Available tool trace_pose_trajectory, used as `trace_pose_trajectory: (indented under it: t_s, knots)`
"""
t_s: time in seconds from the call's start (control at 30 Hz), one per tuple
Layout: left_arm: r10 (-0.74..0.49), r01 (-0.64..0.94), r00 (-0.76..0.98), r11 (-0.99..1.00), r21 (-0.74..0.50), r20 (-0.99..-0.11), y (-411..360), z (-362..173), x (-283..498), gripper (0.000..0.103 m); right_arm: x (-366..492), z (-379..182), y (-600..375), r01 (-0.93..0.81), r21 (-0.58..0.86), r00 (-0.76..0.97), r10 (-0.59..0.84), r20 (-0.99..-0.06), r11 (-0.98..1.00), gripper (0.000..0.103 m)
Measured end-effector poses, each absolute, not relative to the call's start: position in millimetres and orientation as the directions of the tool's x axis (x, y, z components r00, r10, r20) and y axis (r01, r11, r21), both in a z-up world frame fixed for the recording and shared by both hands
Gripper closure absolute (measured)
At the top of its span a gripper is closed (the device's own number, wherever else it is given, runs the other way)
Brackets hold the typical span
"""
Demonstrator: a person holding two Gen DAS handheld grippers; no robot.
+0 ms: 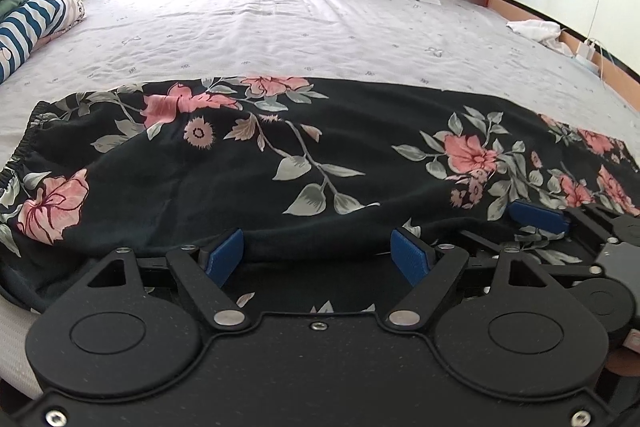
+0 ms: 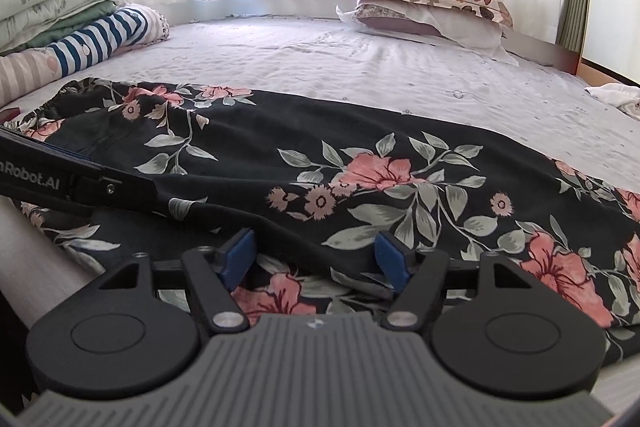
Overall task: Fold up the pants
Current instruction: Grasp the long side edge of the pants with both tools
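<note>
Both my left gripper (image 1: 318, 257) and right gripper (image 2: 316, 255) gape wide, holding nothing, straddling the pants (image 1: 280, 163) near edge on the bed (image 1: 320, 27) to pinch for folding.

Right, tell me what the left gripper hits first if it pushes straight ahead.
Most likely the pants: their near edge already lies between the left gripper's open fingers. Beyond them lies only bare bed sheet, though depth is hard to judge.

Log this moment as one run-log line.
pants: flat on bed | left gripper: open at near edge | right gripper: open at near edge | fold: not started
</note>
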State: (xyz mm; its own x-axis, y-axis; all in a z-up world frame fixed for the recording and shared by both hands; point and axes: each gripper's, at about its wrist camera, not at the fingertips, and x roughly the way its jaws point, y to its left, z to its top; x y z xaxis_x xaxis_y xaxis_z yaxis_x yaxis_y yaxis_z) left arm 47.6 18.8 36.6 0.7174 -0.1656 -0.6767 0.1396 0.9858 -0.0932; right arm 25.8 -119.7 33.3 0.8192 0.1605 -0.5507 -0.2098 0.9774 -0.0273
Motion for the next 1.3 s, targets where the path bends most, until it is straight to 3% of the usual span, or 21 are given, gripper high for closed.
trace_pose_trajectory:
  t_s: [0.07, 0.13, 0.17, 0.27, 0.37, 0.47, 0.7, 0.77, 0.8, 0.83, 0.87, 0.9, 0.97, 1.03, 1.13, 1.27, 1.3]
  knots:
    - [-0.176, 0.151, 0.717, 0.984, -0.096, -0.674, 18.3, 37.9, 46.2, 0.023, 26.8, 33.2, -120.4, -0.216, -0.011, 0.821, 0.176, -0.543, 0.976, 0.049]
    - [-0.177, 0.161, 0.717, 0.983, -0.086, -0.674, 16.9, 37.3, 43.4, 0.023, 25.5, 35.5, -121.7, -0.201, 0.01, 0.83, 0.176, -0.53, 0.98, 0.085]
    - [-0.176, 0.165, 0.716, 0.983, -0.081, -0.675, 16.3, 36.5, 41.9, 0.023, 23.7, 37.4, -122.5, -0.191, 0.015, 0.839, 0.171, -0.517, 0.981, 0.095]
    - [-0.192, 0.176, 0.712, 0.98, -0.093, -0.675, 17.1, 34.0, 37.0, 0.023, 13.6, 45.0, -122.9, -0.168, 0.0, 0.876, 0.149, -0.458, 0.986, 0.097]
    - [-0.354, 0.201, 0.646, 0.934, -0.297, -0.676, 28.5, 31.4, 37.5, 0.023, 6.7, 51.6, -124.5, -0.162, -0.011, 0.891, 0.142, -0.431, 0.987, 0.098]
    - [-0.546, 0.178, 0.577, 0.81, -0.558, -0.608, 43.0, 23.8, 43.7, 0.023, 2.8, 54.5, -127.0, -0.148, -0.014, 0.9, 0.129, -0.416, 0.989, 0.099]
    - [-0.549, 0.072, 0.634, 0.743, -0.666, -0.544, 48.1, 11.5, 62.2, 0.026, -1.3, 52.3, -130.4, -0.139, -0.016, 0.893, 0.118, -0.435, 0.99, 0.099]
    - [-0.525, 0.031, 0.662, 0.733, -0.68, -0.536, 49.0, 8.6, 66.0, 0.035, -1.8, 49.7, -130.6, -0.14, -0.014, 0.888, 0.119, -0.445, 0.99, 0.099]
    - [-0.506, 0.014, 0.674, 0.736, -0.676, -0.537, 48.6, 8.5, 68.5, 0.055, -2.8, 48.1, -130.6, -0.139, -0.011, 0.885, 0.119, -0.45, 0.99, 0.099]
    - [-0.487, 0.0, 0.682, 0.745, -0.667, -0.545, 47.4, 8.8, 70.9, 0.083, -3.4, 47.2, -131.1, -0.139, -0.006, 0.883, 0.121, -0.454, 0.99, 0.099]
    - [-0.473, -0.011, 0.684, 0.755, -0.655, -0.556, 45.5, 8.9, 72.8, 0.096, -4.1, 46.6, -131.3, -0.139, 0.001, 0.88, 0.124, -0.459, 0.99, 0.099]
    - [-0.471, -0.012, 0.683, 0.758, -0.652, -0.559, 45.2, 9.3, 74.1, 0.103, -5.4, 45.9, -131.3, -0.14, 0.011, 0.877, 0.129, -0.464, 0.99, 0.098]
    - [-0.486, -0.003, 0.683, 0.745, -0.667, -0.545, 47.3, 11.0, 73.4, 0.101, -8.8, 45.4, -132.3, -0.138, 0.041, 0.87, 0.141, -0.472, 0.99, 0.096]
    - [-0.503, 0.011, 0.675, 0.739, -0.674, -0.54, 48.5, 14.8, 71.2, 0.101, -13.0, 45.7, -136.7, -0.153, 0.108, 0.86, 0.186, -0.475, 0.982, 0.076]
    - [-0.5, 0.029, 0.685, 0.745, -0.666, -0.53, 52.4, 24.2, 62.4, 0.101, -15.4, 44.0, -147.4, -0.174, 0.247, 0.838, 0.276, -0.471, 0.953, 0.057]
    - [-0.51, 0.034, 0.706, 0.717, -0.696, -0.491, 59.6, 33.6, 57.9, 0.103, -12.4, 36.6, -158.8, -0.167, 0.414, 0.812, 0.363, -0.457, 0.895, 0.046]
    - [-0.51, 0.038, 0.711, 0.715, -0.698, -0.484, 60.7, 36.2, 57.4, 0.103, -11.4, 34.6, -162.2, -0.162, 0.449, 0.813, 0.377, -0.444, 0.879, 0.038]
